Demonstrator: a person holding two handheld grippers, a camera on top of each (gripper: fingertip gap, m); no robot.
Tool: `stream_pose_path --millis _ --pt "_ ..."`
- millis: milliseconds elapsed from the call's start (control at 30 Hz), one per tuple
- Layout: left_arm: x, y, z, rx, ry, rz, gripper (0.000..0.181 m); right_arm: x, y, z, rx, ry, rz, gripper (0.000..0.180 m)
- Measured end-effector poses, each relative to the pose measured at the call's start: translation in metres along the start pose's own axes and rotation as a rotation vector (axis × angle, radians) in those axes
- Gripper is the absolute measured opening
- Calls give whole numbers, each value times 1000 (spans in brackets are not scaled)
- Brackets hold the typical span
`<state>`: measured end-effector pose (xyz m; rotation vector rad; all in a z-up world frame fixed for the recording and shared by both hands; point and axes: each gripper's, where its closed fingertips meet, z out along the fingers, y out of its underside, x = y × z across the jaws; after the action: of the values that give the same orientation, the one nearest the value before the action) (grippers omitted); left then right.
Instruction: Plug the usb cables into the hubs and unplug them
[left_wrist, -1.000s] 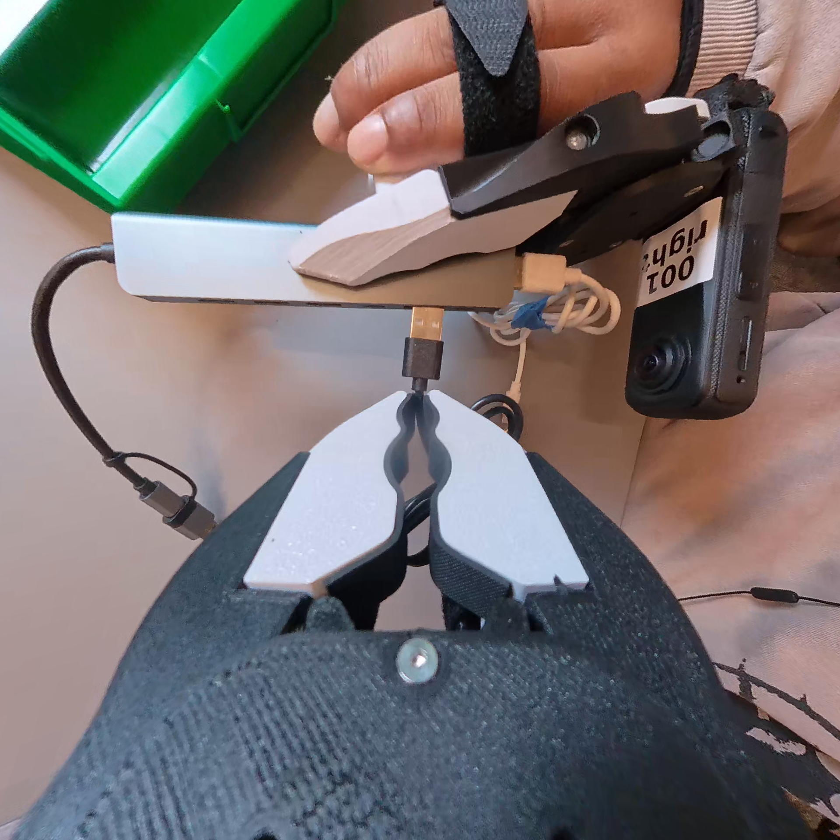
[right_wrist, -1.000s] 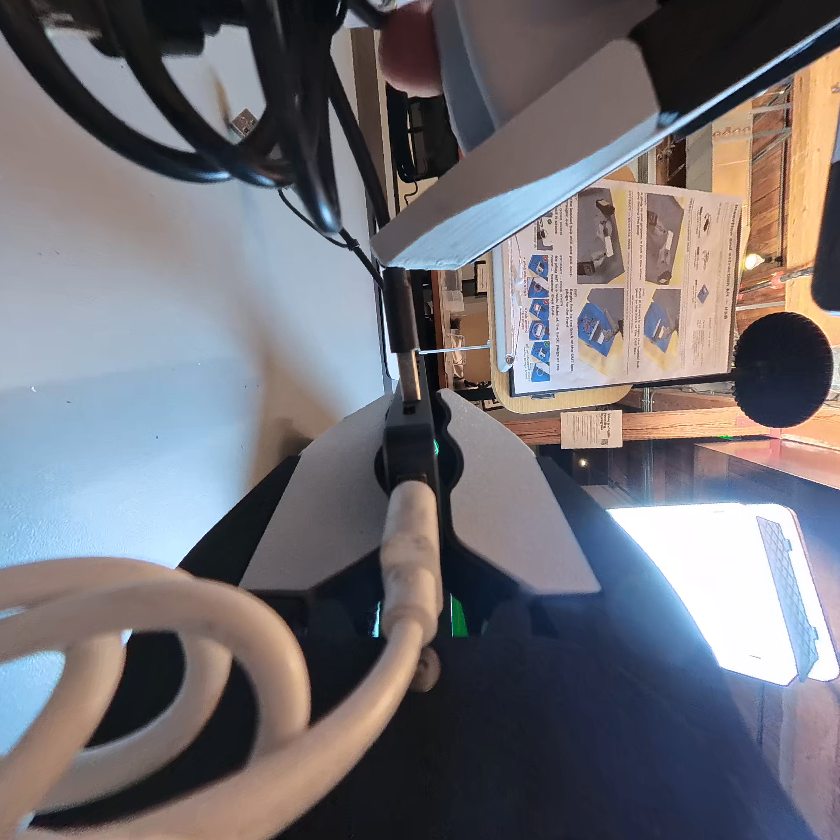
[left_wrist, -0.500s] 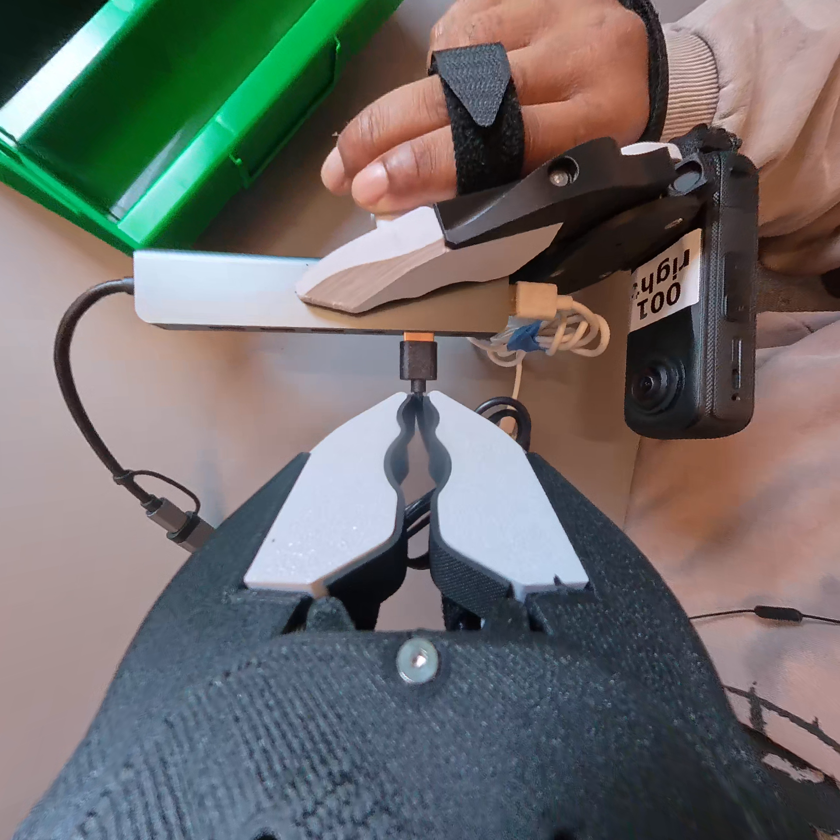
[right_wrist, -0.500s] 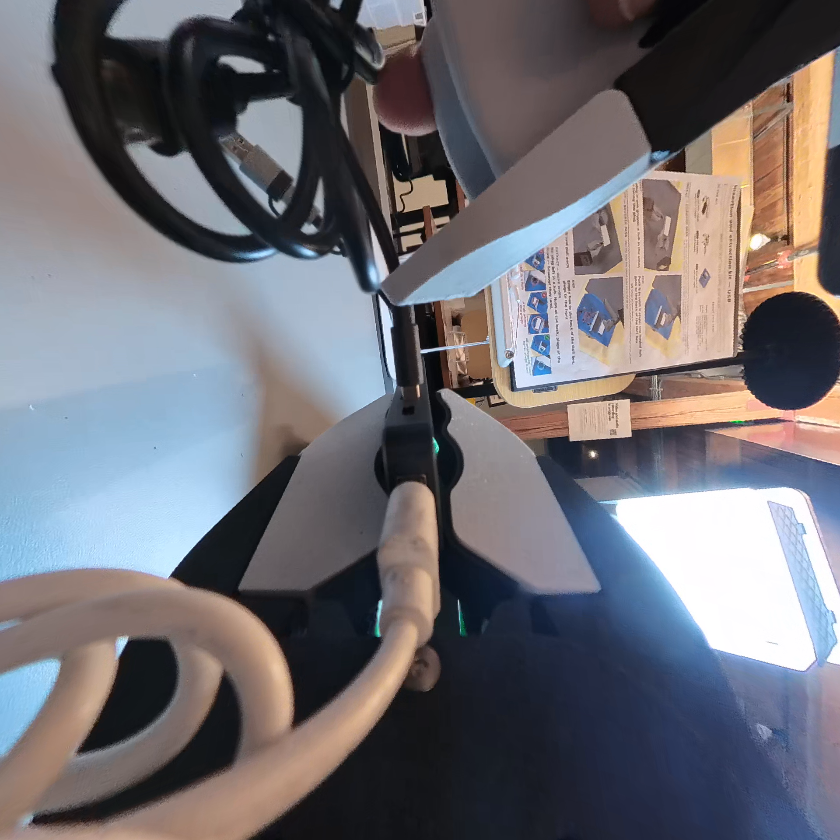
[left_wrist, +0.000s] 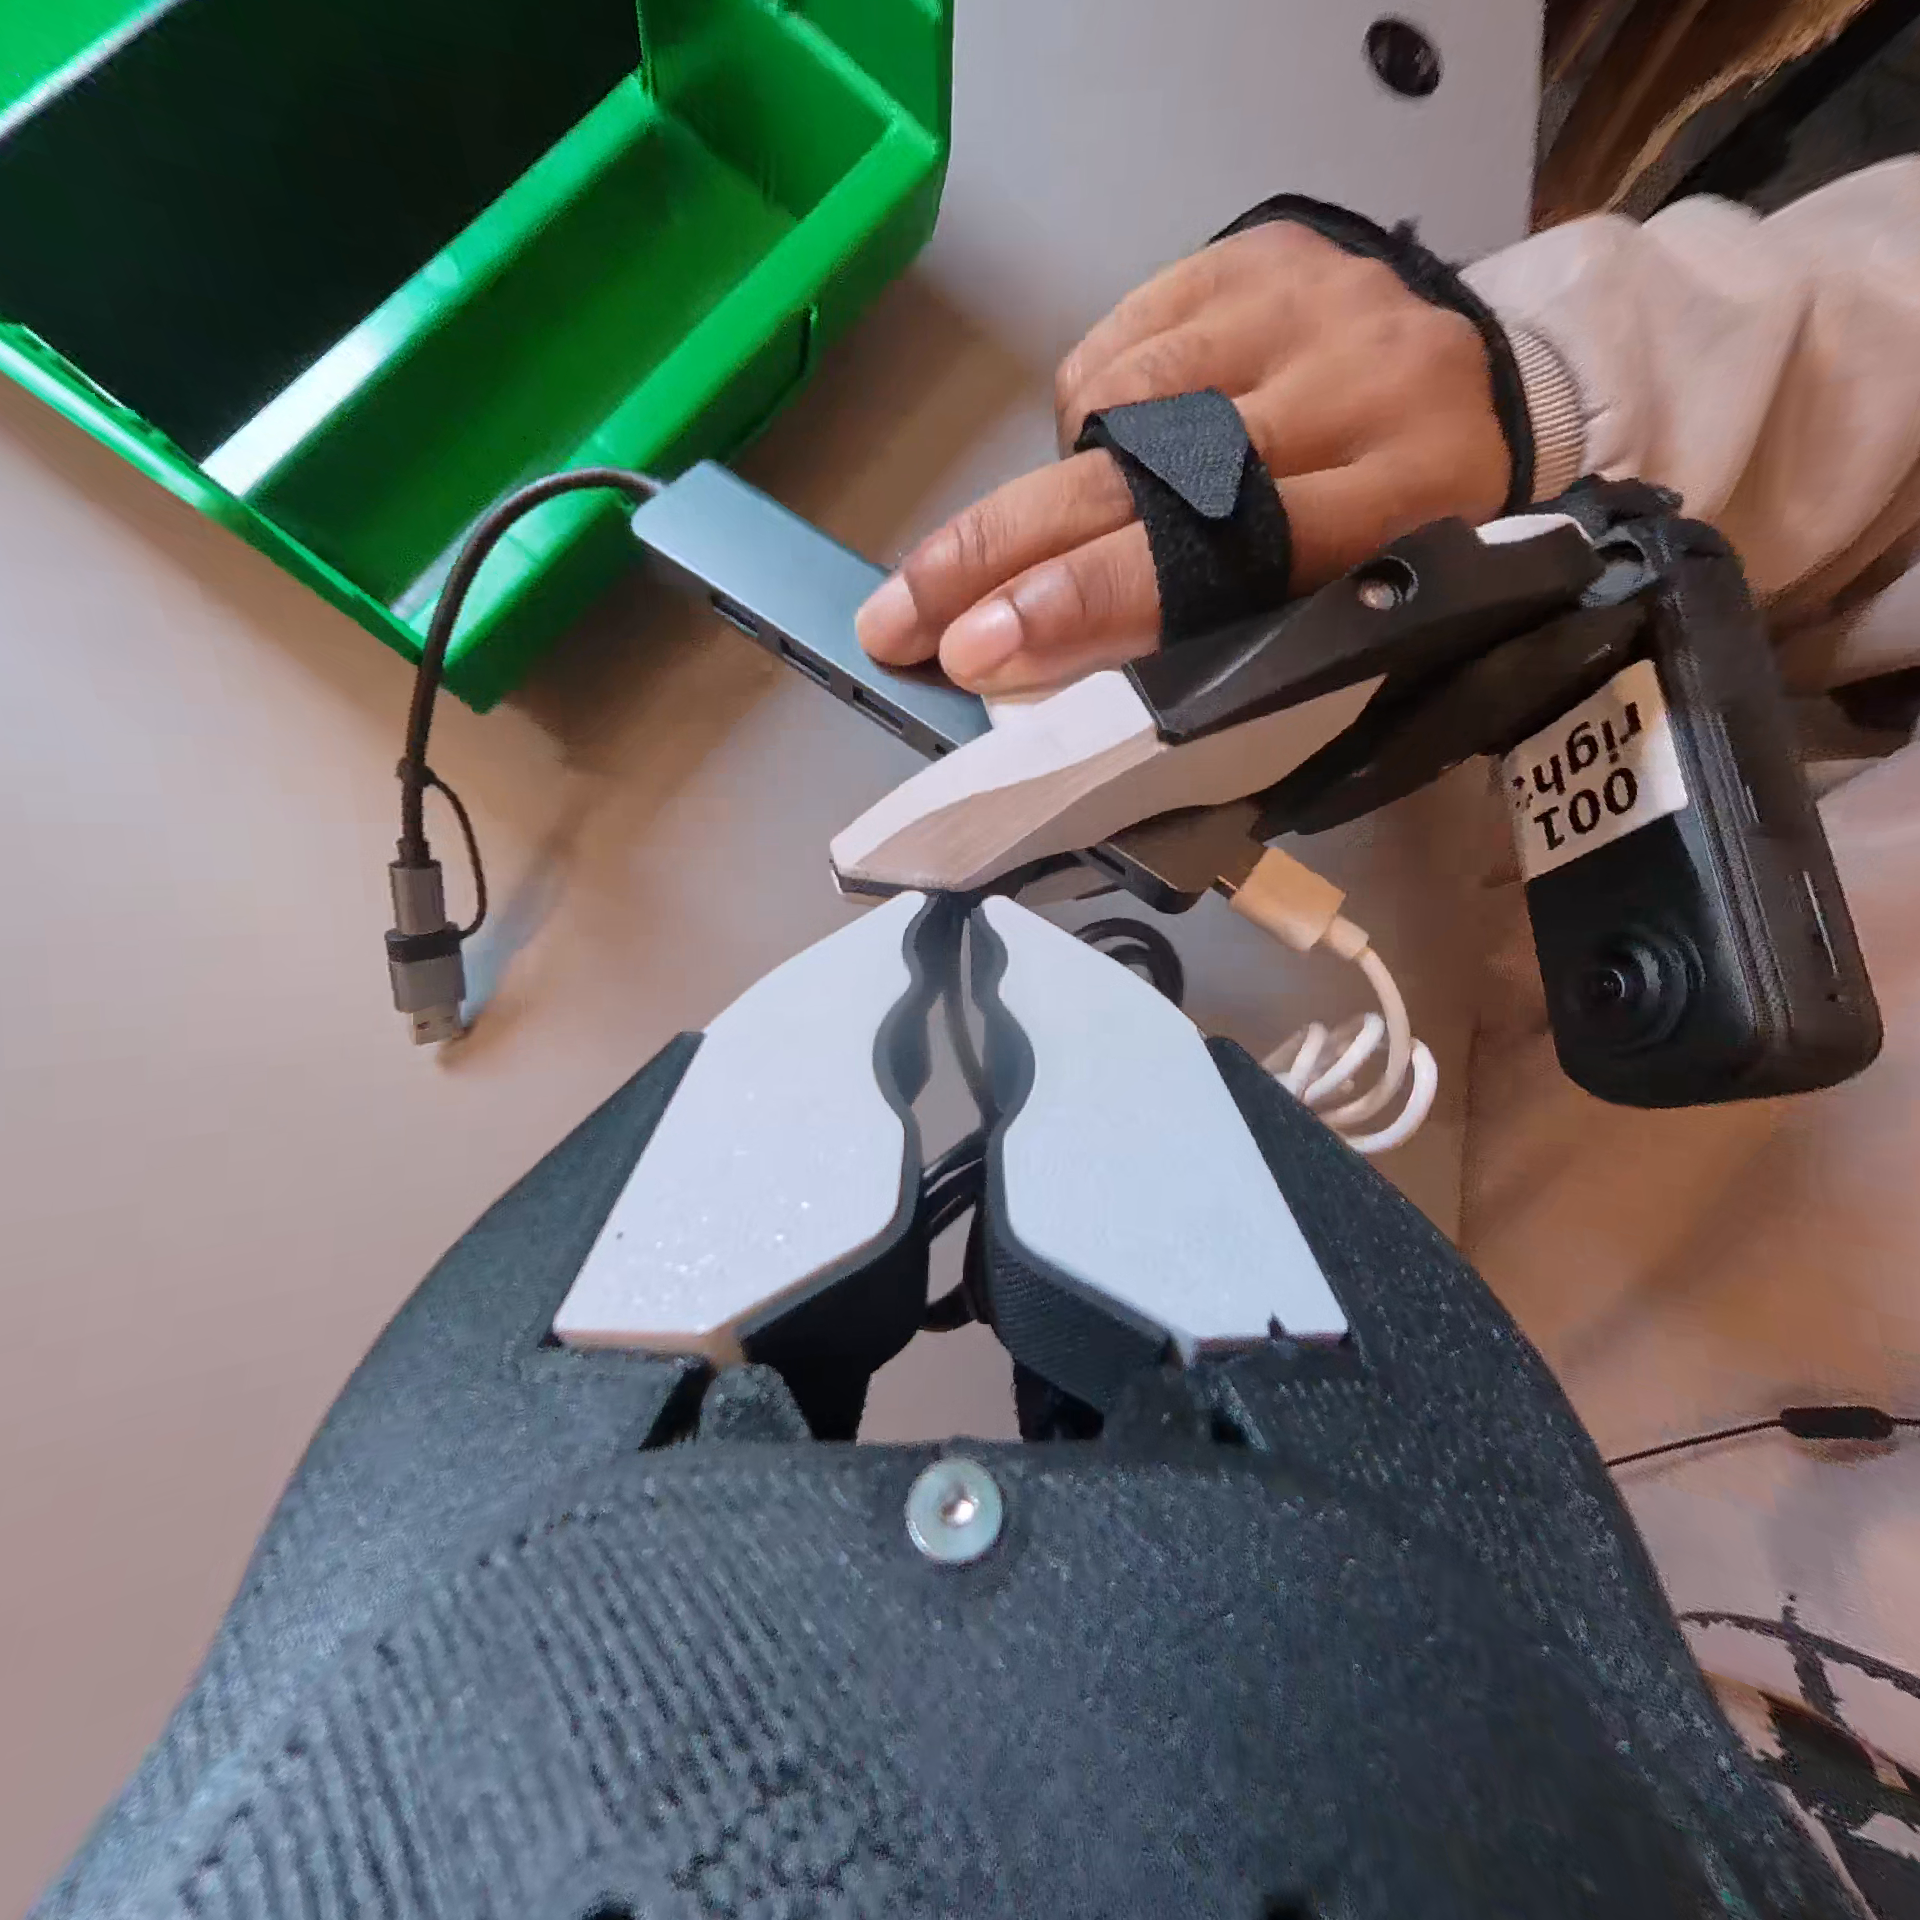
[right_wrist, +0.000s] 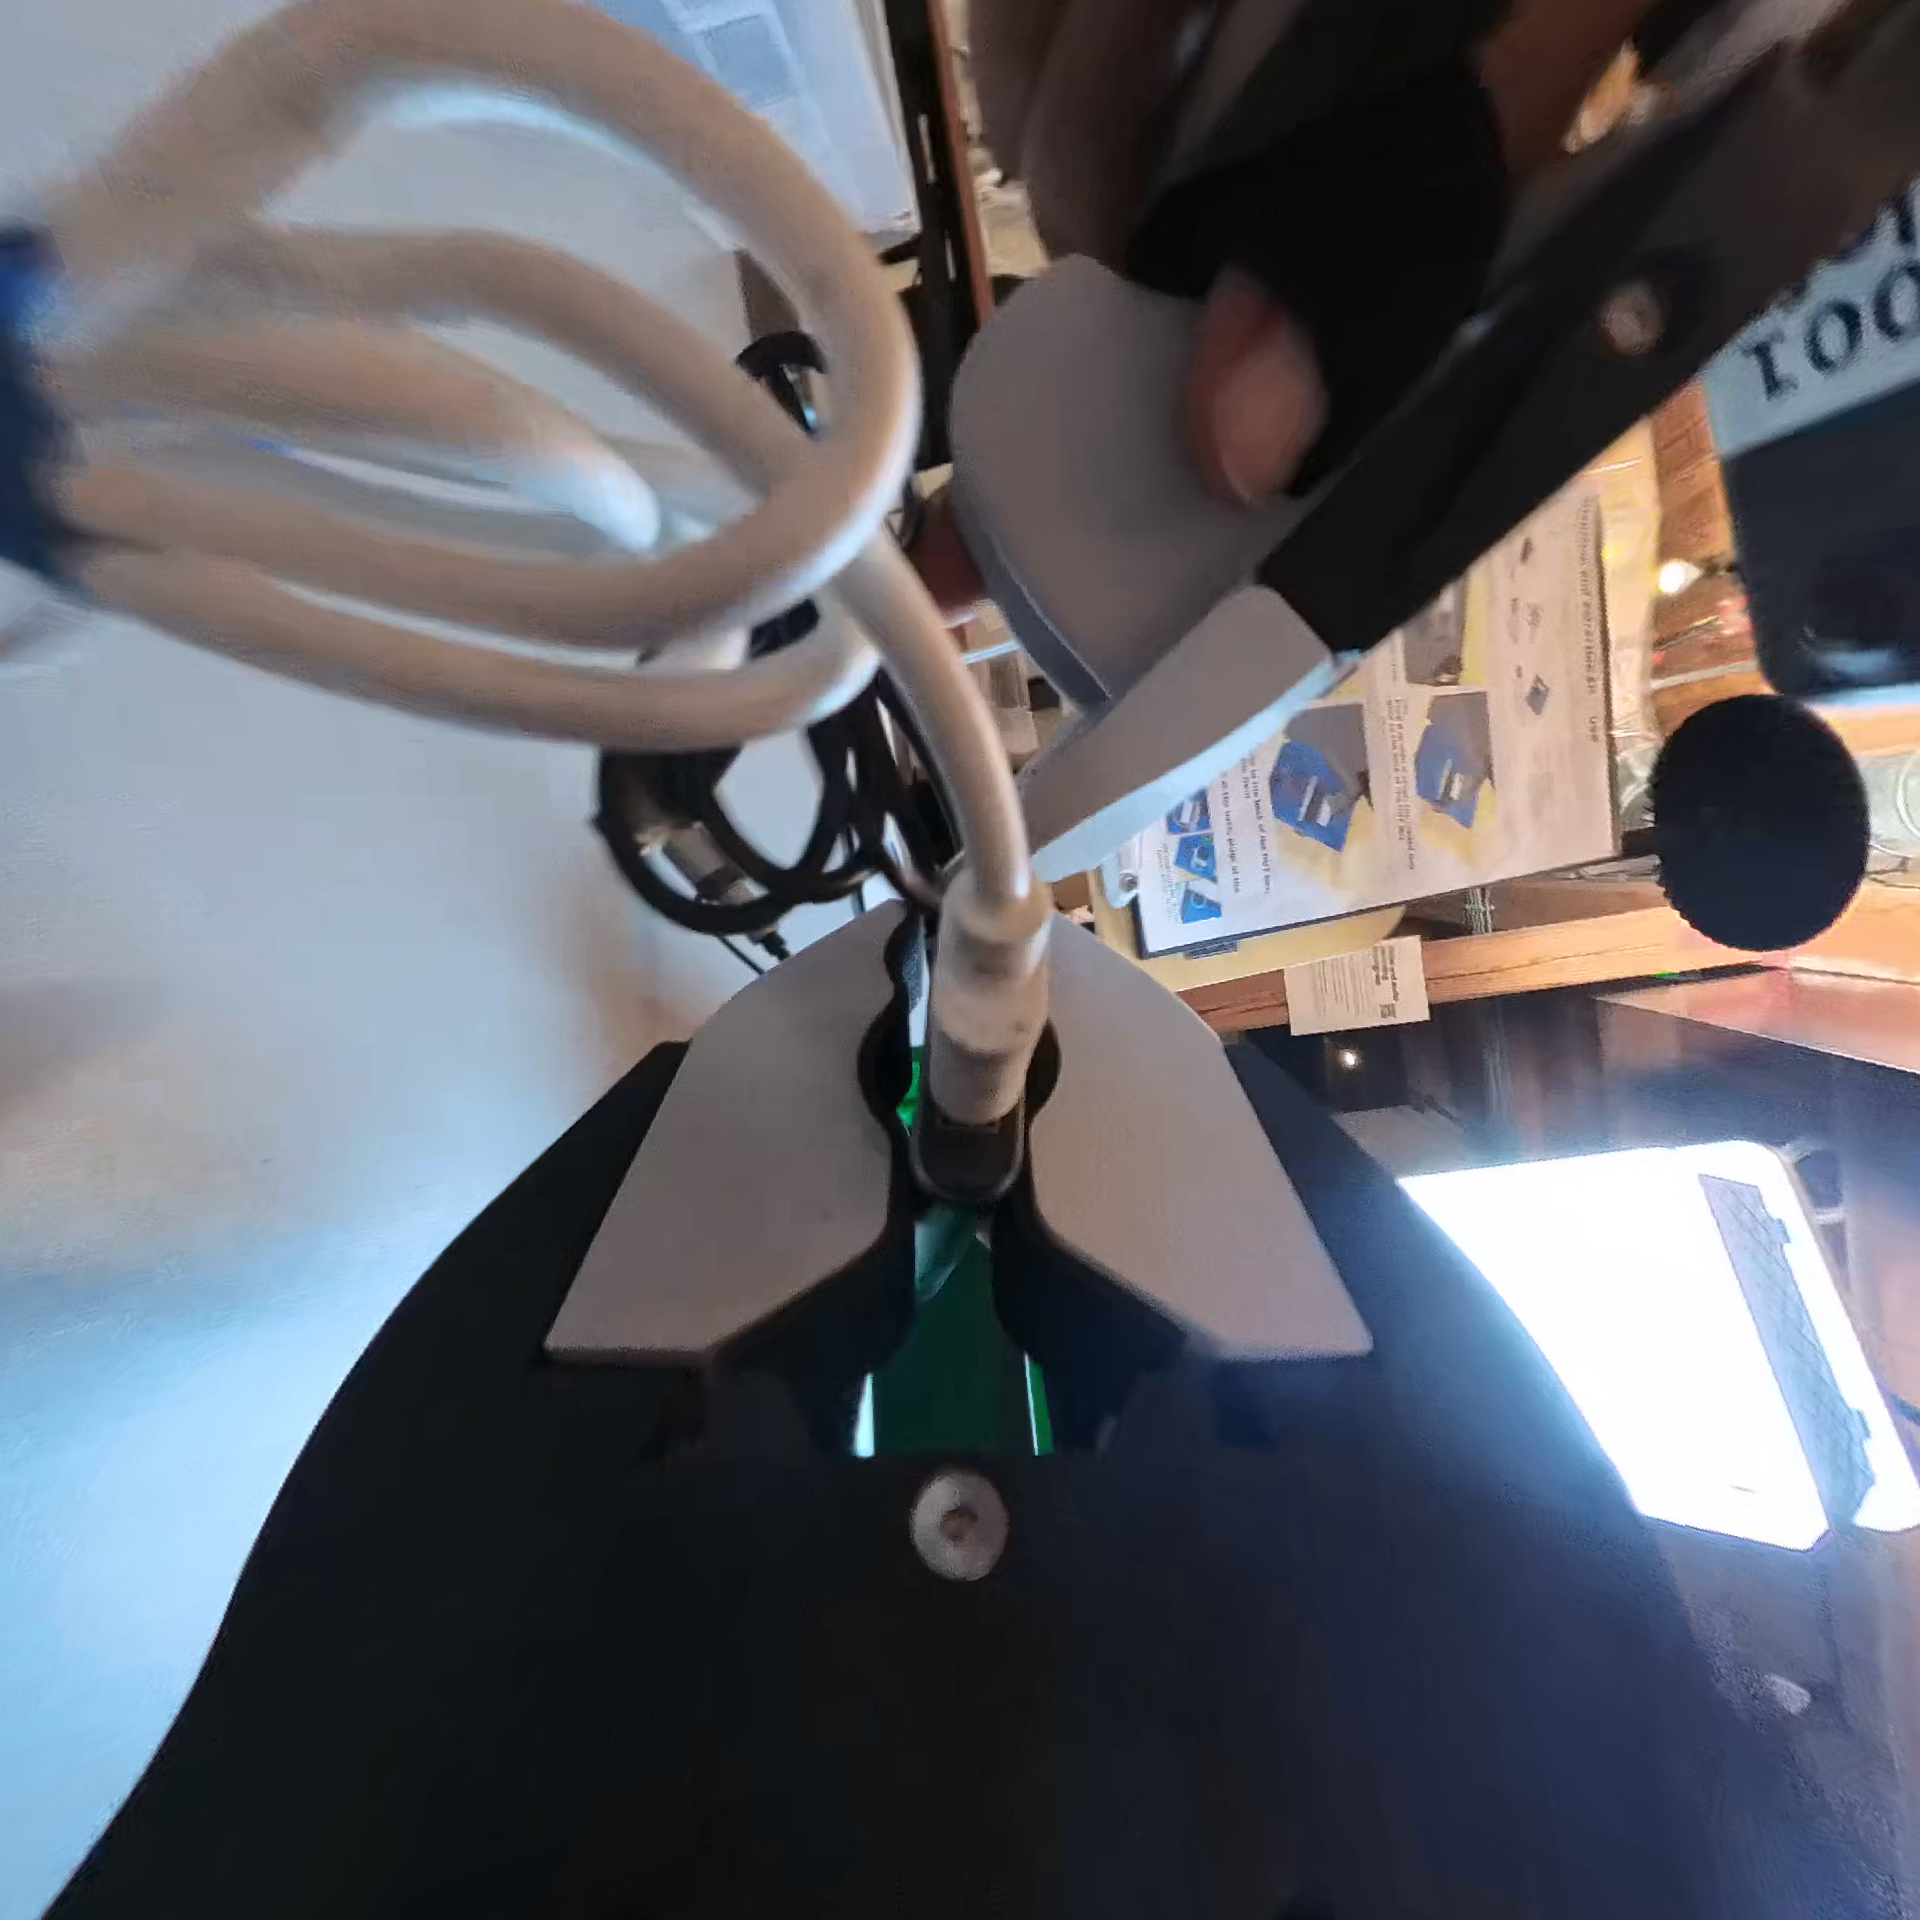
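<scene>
My left gripper (left_wrist: 948, 914) is shut on a thin black USB cable (left_wrist: 961, 1029). Its tips sit right under the right gripper's grey finger, which hides the cable's plug. My right gripper (right_wrist: 966, 925) is shut on the grey hub (left_wrist: 774, 608), which slants from the upper left to the lower right above the table. A white cable's gold plug (left_wrist: 1288, 896) sits in the hub's near end, and its white coil (right_wrist: 499, 436) hangs blurred in front of the right wrist view. The left gripper also shows in the right wrist view (right_wrist: 1132, 582).
A green bin (left_wrist: 499, 343) stands at the back left on the beige table (left_wrist: 208, 831). The hub's own lead ends in a loose grey plug (left_wrist: 424, 966) on the table. A black cable coil (right_wrist: 748, 831) hangs below the left gripper. A person's sleeve (left_wrist: 1714, 332) is at the right. Both grippers' tips are close together, under 4 cm apart.
The black plug went from half out of the hub to deep in it, then out of sight. The right gripper turned the hub to a slant. The white coil swung forward.
</scene>
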<state>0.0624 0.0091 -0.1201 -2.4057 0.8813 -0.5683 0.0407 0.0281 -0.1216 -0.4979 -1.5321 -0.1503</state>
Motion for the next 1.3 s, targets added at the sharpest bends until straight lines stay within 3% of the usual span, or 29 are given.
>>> stream_pose_path --millis 367,733,1300 --pt "12 7 -18 175 89 -71 3 -4 22 -3 15 -86 64 12" --pt "8 27 -6 63 18 6 4 -7 2 -8 127 -96 75 12" --pt "21 33 6 -59 91 -15 3 -15 -7 -13 179 -121 24 11"
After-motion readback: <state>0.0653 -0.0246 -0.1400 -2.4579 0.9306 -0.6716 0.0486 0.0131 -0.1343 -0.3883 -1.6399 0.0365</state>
